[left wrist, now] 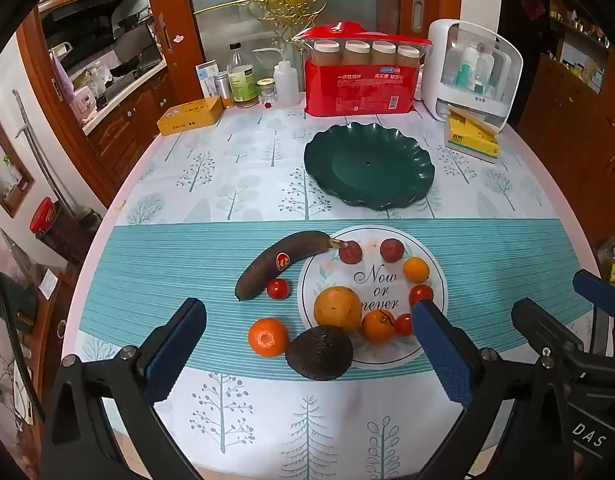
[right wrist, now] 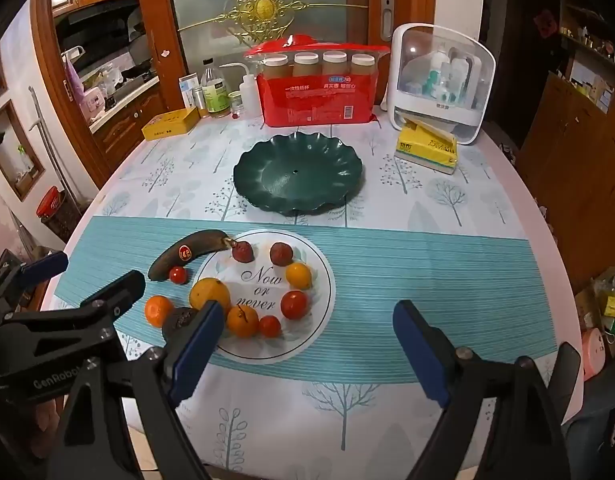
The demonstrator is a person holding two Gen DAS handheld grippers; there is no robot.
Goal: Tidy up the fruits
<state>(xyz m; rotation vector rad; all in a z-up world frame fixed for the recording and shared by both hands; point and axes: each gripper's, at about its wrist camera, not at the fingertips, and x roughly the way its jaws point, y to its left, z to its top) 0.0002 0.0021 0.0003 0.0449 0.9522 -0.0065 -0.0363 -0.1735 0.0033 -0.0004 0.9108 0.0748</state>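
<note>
Hovering both grippers, left (left wrist: 309, 344) and right (right wrist: 307, 348), jaws spread wide and holding nothing, above the fruit. I am judging the green dish (left wrist: 407, 196) stands bare to receive the banana (left wrist: 275, 268) and avocado (left wrist: 319, 354).

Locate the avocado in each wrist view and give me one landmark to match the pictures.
Left wrist view: the avocado lies low at centre, between the open blue fingers, on the near-left rim of the printed circle.
Right wrist view: the avocado lies left of centre, partly hidden behind a blue finger.
Shared landmark: the dark green plate beyond the fruit.
</note>
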